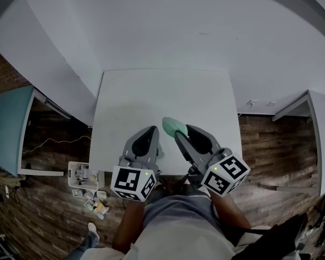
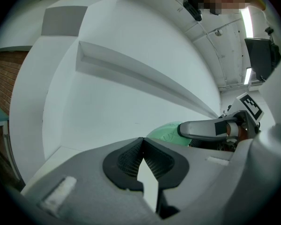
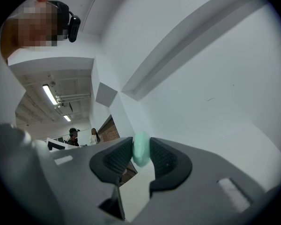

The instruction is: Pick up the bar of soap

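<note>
The right gripper (image 1: 182, 132) has its jaws closed on the pale green bar of soap (image 3: 141, 150), which sits pinched edge-on between the ribbed pads and juts out past their tips. Seen from the head view, the soap is over the white surface (image 1: 151, 96), in the middle of its near half; whether it touches the surface cannot be told. The left gripper (image 2: 143, 142) is over the same near half, just to the left of the soap, its jaws together at the tips with nothing between them.
</note>
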`<state>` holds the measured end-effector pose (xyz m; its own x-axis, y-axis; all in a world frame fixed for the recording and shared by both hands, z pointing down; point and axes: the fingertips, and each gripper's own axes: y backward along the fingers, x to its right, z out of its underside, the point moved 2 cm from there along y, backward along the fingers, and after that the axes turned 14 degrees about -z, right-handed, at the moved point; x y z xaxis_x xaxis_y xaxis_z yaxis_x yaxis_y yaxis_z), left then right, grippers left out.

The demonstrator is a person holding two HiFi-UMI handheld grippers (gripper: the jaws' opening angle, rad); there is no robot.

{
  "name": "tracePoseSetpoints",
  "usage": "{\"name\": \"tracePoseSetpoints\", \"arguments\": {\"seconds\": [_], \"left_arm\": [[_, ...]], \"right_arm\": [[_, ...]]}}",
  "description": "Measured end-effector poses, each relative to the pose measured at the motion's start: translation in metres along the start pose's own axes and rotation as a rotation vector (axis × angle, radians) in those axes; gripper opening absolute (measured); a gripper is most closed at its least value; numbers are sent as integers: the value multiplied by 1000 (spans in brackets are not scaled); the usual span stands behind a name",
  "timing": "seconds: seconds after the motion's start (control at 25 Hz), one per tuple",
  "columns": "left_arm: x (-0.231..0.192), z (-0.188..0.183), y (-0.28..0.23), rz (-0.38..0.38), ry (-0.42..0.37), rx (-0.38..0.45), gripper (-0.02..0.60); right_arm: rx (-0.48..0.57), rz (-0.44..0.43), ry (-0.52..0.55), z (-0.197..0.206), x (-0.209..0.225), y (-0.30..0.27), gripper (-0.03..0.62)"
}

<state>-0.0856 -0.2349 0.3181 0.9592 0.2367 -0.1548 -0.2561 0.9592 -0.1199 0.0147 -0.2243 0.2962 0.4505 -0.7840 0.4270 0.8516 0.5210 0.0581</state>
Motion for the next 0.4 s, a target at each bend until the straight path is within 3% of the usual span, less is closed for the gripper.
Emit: {"name": "tracePoseSetpoints", "arguments": {"seconds": [0.4], "left_arm": [[1, -1, 1, 5, -10, 4, 2]], "right_arm": [[6, 7, -6, 1, 1, 0, 120]]}}
